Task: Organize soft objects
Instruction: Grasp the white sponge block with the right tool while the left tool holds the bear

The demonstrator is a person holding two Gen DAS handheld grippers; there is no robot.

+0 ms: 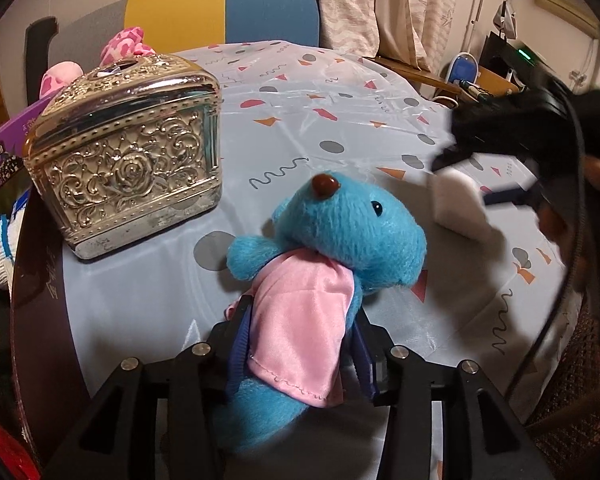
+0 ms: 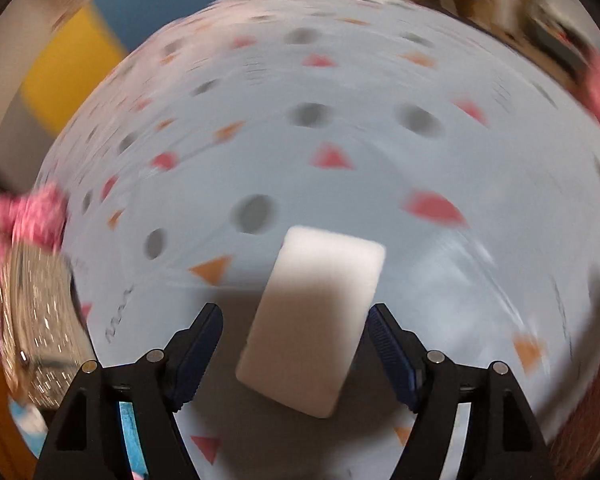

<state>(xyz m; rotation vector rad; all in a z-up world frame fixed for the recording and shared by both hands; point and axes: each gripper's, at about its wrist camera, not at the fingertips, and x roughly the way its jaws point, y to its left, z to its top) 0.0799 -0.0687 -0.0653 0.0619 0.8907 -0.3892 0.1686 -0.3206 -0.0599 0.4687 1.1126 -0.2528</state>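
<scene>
On patterned tablecloth (image 1: 340, 92) sit ornate box (image 1: 132, 168), blue plush (image 1: 340, 240).

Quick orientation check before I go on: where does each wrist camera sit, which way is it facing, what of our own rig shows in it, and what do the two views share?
Left wrist: sits on the left gripper, looking forward and down along its fingers, shut on the blue plush toy; the right gripper, blurred, shows at the right edge.
Right wrist: sits on the right gripper, looking steeply down at the tablecloth; its jaws stand open either side of the white sponge, not touching it.
Shared: white sponge, tablecloth, silver box.
</scene>
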